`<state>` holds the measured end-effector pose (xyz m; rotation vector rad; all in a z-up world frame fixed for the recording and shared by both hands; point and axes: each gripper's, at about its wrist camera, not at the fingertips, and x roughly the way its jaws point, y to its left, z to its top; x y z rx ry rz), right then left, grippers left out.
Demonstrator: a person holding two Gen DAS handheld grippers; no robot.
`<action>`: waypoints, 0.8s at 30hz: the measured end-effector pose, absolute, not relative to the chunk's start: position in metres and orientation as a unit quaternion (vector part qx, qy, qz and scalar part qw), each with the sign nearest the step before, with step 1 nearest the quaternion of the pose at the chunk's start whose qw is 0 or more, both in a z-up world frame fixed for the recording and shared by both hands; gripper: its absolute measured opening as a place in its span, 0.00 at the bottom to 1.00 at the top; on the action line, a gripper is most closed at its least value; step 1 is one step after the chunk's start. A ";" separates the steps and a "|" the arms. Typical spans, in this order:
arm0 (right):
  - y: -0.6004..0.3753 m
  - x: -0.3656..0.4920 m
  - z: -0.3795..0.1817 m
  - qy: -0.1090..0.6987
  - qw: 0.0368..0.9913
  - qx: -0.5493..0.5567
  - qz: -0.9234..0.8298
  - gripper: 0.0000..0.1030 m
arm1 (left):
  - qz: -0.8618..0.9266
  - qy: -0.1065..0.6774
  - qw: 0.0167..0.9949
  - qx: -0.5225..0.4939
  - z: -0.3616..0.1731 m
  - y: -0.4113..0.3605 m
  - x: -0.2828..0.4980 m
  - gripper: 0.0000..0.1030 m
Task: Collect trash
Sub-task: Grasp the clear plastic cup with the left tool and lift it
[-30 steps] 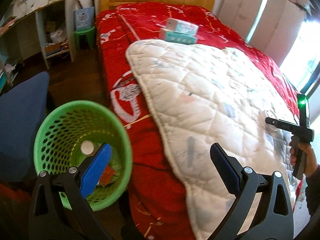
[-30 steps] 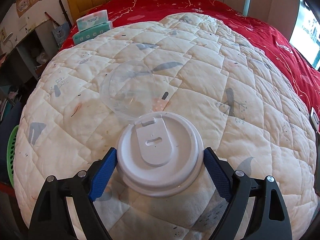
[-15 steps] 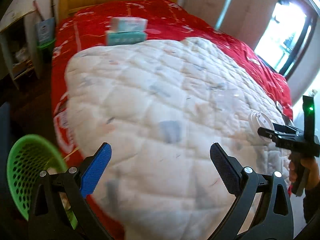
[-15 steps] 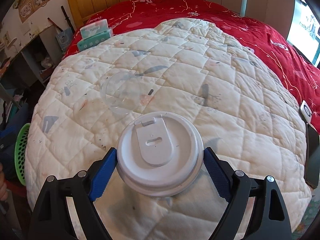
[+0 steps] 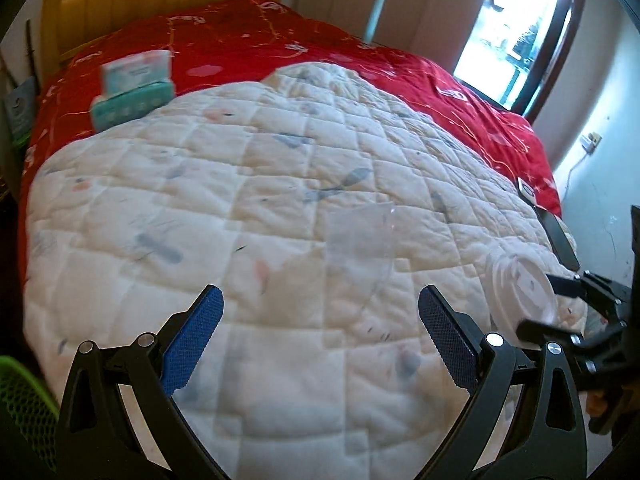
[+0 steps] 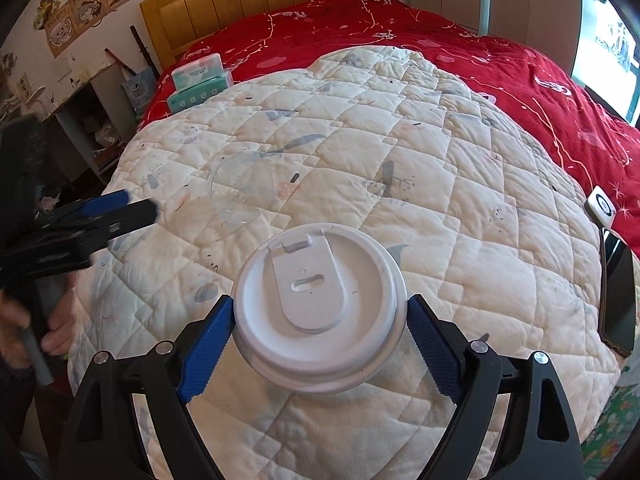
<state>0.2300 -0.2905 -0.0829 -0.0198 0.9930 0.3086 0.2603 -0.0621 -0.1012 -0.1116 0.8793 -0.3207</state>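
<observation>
Here, nearest the right wrist camera, the right gripper (image 6: 318, 322) held a white cup lid (image 6: 318, 304) clamped between its blue pads, both pads pressed against the rim, the lid raised above the white quilt (image 6: 460, 208). In the left wrist view the left gripper (image 5: 320, 338) stood with its jaws wide apart and nothing between them, over bare quilt at the lower centre of the frame. A sliver of the green basket (image 5: 24, 400) showed at that frame's lower left corner, off the quilt's near edge; what it held could not be seen.

Just beyond the left gripper's tips lay a clear plastic cup (image 5: 360, 240) on its side on the quilt, empty as far as could be told, with open quilt all round it. In the right wrist view the same cup sat above and left of the lid, the left gripper reaching in from the frame's left edge near it, not touching.

At the right edge of the quilt lay a dark phone (image 6: 618, 296) and a small white device (image 6: 602, 204). Farther back, two tissue packs (image 6: 200, 82) were stacked at the quilt's far left edge on the red bedspread (image 6: 520, 72), before the wooden headboard (image 6: 260, 8).
</observation>
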 end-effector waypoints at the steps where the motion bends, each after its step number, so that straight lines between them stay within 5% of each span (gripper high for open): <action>1: -0.291 0.229 -0.083 0.474 0.868 -0.009 0.149 0.81 | -0.155 0.427 0.889 -0.054 -0.103 -0.066 0.266 0.92; 12: -0.300 0.227 -0.088 0.476 0.867 -0.002 0.147 0.81 | -0.192 0.449 0.871 -0.053 -0.126 -0.095 0.310 0.81; 19: -0.304 0.224 -0.088 0.478 0.867 0.007 0.143 0.81 | -0.206 0.458 0.861 -0.076 -0.137 -0.099 0.317 0.48; 24: -0.300 0.219 -0.086 0.476 0.867 0.011 0.146 0.81 | -0.208 0.443 0.868 -0.076 -0.131 -0.095 0.304 0.45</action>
